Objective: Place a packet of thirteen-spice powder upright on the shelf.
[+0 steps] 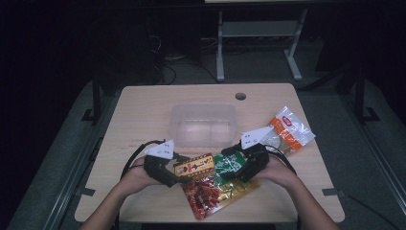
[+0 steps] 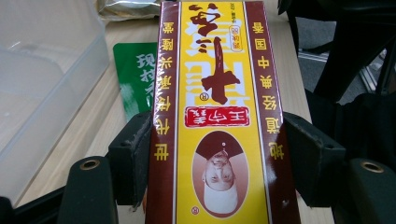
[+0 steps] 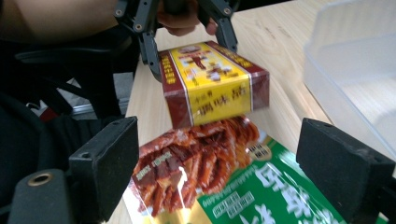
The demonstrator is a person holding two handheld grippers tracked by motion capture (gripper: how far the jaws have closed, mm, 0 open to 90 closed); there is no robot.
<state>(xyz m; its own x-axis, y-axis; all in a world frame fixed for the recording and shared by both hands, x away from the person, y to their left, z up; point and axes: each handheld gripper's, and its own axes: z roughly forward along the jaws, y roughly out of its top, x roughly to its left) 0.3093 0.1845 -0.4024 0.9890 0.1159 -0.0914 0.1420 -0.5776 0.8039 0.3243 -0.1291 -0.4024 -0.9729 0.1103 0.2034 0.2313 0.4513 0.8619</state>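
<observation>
Your left gripper [image 1: 178, 173] clamps the yellow-and-maroon box [image 2: 217, 116] by its long sides, lifted over the snack bag [image 3: 224, 177] near the table's [image 1: 143, 105] front edge, prob. bound for the clear tub [image 1: 203, 124]. Right gripper [image 3: 212, 163] hovers w/ jaws apart, empty, above the bag.

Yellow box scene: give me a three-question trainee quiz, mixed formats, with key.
1. True or false: the left gripper has its fingers closed on the yellow box.
2. Multiple choice: what lies on the table between the right gripper's fingers? A) green snack bag B) clear plastic bin C) orange-and-clear bag
3. Fill in: the clear plastic bin holds ____.

Key: 1 true; 2 A; 3 nothing.
</observation>
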